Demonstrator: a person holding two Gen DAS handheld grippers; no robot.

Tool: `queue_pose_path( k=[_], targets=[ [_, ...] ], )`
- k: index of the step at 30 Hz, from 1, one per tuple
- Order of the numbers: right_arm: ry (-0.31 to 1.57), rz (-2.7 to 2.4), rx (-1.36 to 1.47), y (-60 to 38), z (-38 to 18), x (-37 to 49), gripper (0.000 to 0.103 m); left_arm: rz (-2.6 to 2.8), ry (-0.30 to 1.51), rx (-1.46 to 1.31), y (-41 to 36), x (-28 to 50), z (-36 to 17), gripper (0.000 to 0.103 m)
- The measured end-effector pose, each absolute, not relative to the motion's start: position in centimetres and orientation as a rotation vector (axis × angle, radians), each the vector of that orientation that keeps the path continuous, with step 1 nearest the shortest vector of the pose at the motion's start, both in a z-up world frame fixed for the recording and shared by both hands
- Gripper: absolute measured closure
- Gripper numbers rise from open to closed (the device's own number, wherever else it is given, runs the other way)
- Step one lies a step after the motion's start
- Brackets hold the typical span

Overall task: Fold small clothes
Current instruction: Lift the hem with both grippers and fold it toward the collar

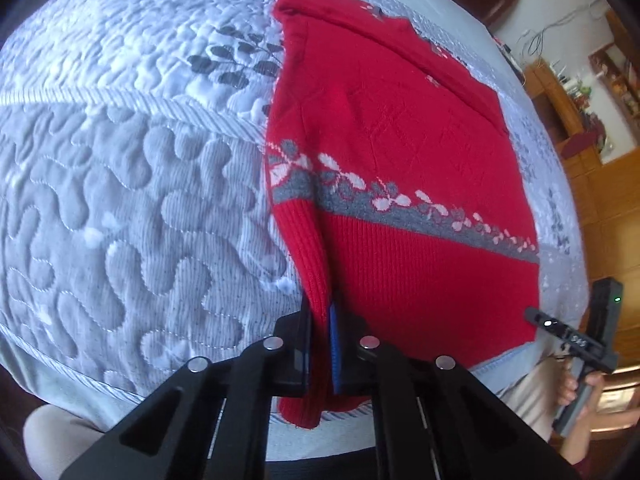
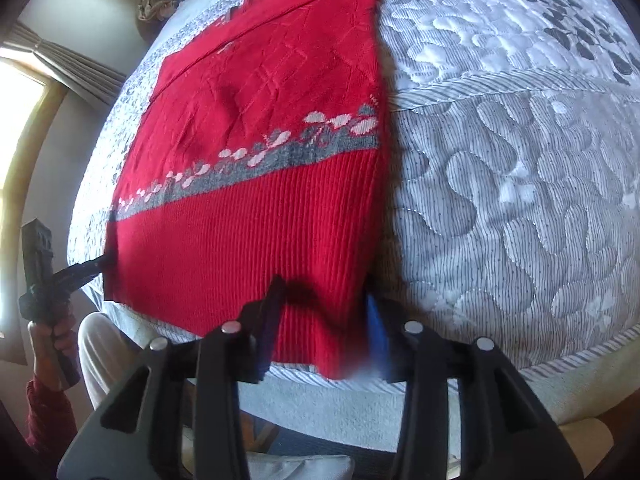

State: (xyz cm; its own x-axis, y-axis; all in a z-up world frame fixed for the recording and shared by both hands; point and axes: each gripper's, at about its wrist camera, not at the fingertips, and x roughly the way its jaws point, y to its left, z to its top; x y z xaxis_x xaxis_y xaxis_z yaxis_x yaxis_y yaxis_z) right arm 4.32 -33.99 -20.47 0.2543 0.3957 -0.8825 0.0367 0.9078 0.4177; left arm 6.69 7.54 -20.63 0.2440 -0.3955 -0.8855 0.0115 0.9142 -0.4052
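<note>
The left gripper (image 1: 320,332) points steeply down at the near edge of the bed, its black jaws pinched tight on a raised fold of the red knitted sweater with a grey and white flower band (image 1: 400,184) at the ribbed hem's left corner. In the right wrist view this gripper (image 2: 106,260) shows from the side, held in a hand (image 2: 52,336) with a dark red sleeve below it, its tip touching that same hem corner.

Left of the left gripper the quilted grey and white mattress cover (image 1: 120,200) lies bare and wide; its piped near edge runs just under the jaws. The sweater spreads flat ahead of both grippers, its hem toward them and its far end near the bed's far side.

The right gripper (image 2: 320,320) also tilts steeply down over the hem's right corner. Its jaws stand partly apart with the ribbed hem between them; blur hides whether the pads press the cloth. In the left wrist view this gripper (image 1: 536,316) sits at the sweater's right hem corner, gripped by a hand (image 1: 576,392). To its right the cover stretches open again, with a dark leaf print further off.

The sweater's far end is cut off by the frame edge in the right wrist view.
</note>
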Motion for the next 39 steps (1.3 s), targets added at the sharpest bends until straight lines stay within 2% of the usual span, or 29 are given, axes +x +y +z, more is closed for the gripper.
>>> queue_pose_path(
  k=[1, 2, 15, 24, 29, 39],
  targets=[
    [1.297, 0.242, 0.364, -33.9, -20.3, 4.3, 0.088, -0.287, 1.294, -0.369, 7.8, 6.5, -20.5, 0.097],
    [1.298, 0.248, 0.36, -33.8, -20.2, 4.4, 0.095, -0.297, 1.281, -0.403, 8.6, 6.2, -20.2, 0.097],
    [1.167, 0.397, 0.492, -36.1, -14.3, 1.9, 0.097, -0.405, 1.152, -0.44, 11.2, 3.7, -14.2, 0.097],
    [1.183, 0.469, 0.526, -37.3, -12.5, 0.3, 0.097, -0.439, 1.161, -0.495, 12.1, 2.5, -13.6, 0.097],
    [1.189, 0.457, 0.585, -37.5, -12.0, 3.9, 0.097, -0.423, 1.164, -0.541, 11.6, 6.2, -13.8, 0.097],
    [1.265, 0.364, 0.624, -38.3, -12.1, 18.0, 0.097, -0.304, 1.17, -0.588, 10.5, 18.7, -15.9, 0.097]
  ],
)
